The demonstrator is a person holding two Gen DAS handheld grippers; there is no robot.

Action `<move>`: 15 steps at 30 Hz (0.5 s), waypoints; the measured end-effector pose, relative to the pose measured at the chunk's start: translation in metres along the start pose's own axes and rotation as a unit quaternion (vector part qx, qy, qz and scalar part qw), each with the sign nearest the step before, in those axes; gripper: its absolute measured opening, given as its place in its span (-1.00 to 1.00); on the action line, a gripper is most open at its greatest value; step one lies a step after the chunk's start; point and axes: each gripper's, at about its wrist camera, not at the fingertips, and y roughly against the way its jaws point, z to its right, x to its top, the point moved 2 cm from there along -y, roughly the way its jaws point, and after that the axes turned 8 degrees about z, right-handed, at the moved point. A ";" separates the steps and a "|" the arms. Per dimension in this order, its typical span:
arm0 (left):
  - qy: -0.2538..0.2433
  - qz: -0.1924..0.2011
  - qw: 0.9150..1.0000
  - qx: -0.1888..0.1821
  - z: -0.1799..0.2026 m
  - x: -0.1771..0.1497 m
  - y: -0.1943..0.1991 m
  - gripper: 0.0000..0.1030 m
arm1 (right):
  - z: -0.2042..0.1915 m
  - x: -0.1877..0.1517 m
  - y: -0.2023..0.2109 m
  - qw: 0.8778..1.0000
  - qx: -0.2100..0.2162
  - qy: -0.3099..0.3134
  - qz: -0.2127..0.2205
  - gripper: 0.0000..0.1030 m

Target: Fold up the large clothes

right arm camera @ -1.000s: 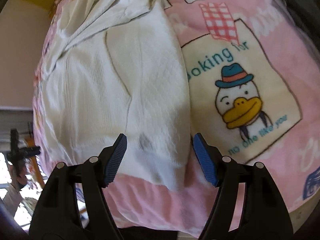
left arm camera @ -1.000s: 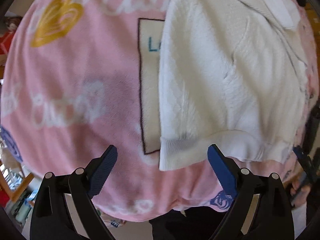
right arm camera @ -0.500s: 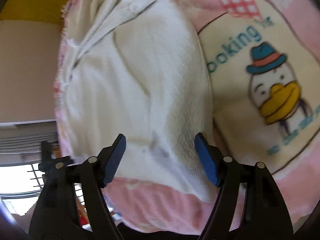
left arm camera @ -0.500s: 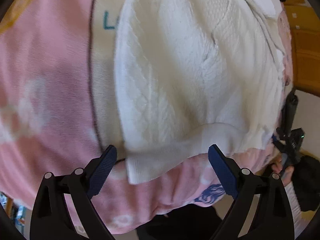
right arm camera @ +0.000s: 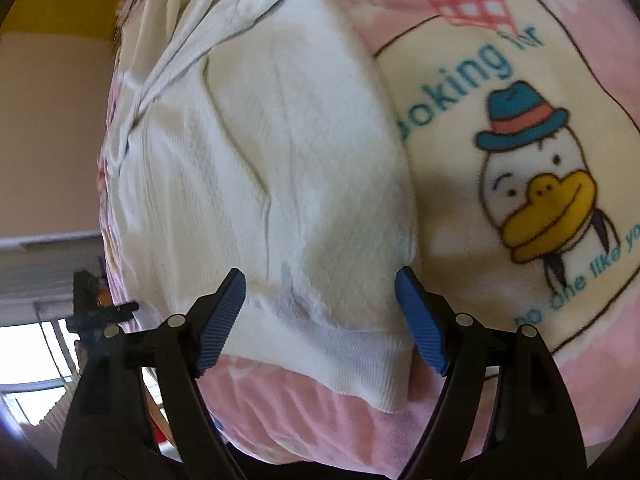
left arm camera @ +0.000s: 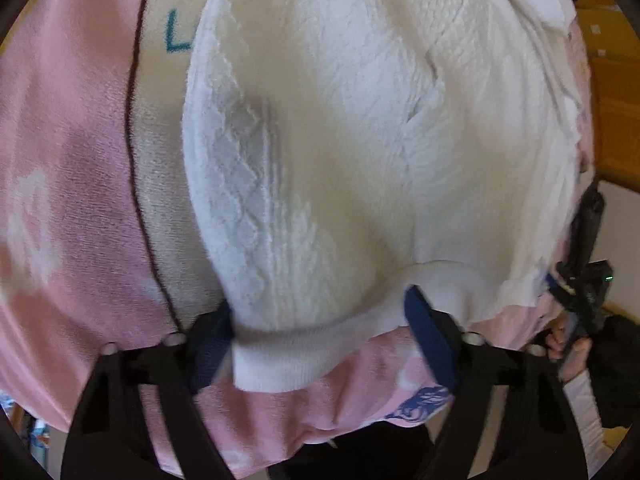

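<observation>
Closing on the ribbed hem of the white sweater (left arm camera: 328, 184), the left gripper (left arm camera: 316, 344) has the hem corner between its jaws; motion blur smears the left pad, so whether the pads already press the knit is unclear. The right gripper (right arm camera: 320, 316) has its jaws wide and opening, straddling the hem's other corner (right arm camera: 360, 360) without pinching it. The sweater lies flat on a pink blanket (right arm camera: 600, 360), its far end bunched and cut off at the frame edge. Beside it the blanket's cream panel (right arm camera: 460, 208) shows a duck in a blue hat and the teal words "ooking for" and "no one like yo", both partly hidden. In the left view only "L" (left arm camera: 176, 36) shows beside the knit.
</observation>
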 end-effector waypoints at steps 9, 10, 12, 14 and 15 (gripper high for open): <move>-0.008 0.009 1.000 0.011 0.020 0.000 0.003 -0.50 | -0.023 -0.015 -0.012 0.985 -0.101 0.137 -0.011 0.47; -0.007 0.009 1.000 0.012 0.022 0.001 0.003 -0.53 | -0.021 -0.016 -0.012 0.985 -0.102 0.141 -0.012 0.46; -0.009 0.009 1.000 0.018 0.028 0.003 0.002 -0.54 | -0.021 -0.015 -0.009 0.985 -0.101 0.140 -0.008 0.45; -0.011 0.007 1.000 0.023 0.031 0.004 0.004 -0.54 | -0.022 -0.014 -0.001 0.986 -0.098 0.132 0.003 0.45; -0.010 0.006 1.000 0.025 0.031 0.005 0.004 -0.54 | -0.016 -0.013 0.007 0.987 -0.098 0.126 0.010 0.45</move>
